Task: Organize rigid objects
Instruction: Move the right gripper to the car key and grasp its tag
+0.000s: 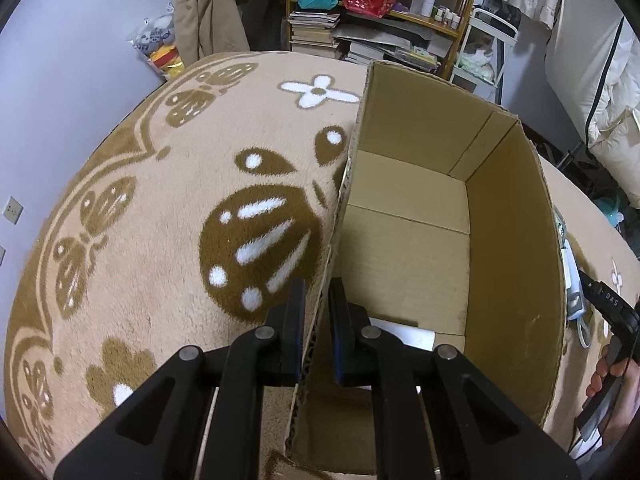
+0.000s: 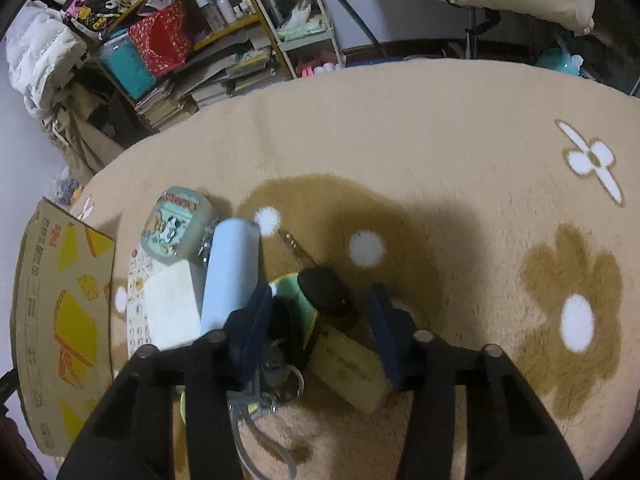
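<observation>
My left gripper [image 1: 316, 292] is shut on the left wall of an open cardboard box [image 1: 516, 240], one finger outside and one inside. A white paper [image 1: 404, 332] lies on the box floor. In the right wrist view my right gripper [image 2: 320, 304] is open, its fingers on either side of a brown bottle with a black cap [image 2: 324, 292] and yellow label, lying on the rug. Beside it lie a pale blue cylinder [image 2: 232, 268], a white block [image 2: 174, 304], a cartoon tin [image 2: 176, 228], a green-rimmed item [image 2: 290, 284] and keys [image 2: 280, 368].
The tan rug with brown flowers [image 2: 440, 152] covers the floor. The box's printed outside [image 2: 60, 320] stands at the left of the right wrist view. Cluttered shelves [image 1: 380, 20] and a white cart [image 2: 304, 20] stand behind. The right gripper and hand [image 1: 612, 340] show beyond the box.
</observation>
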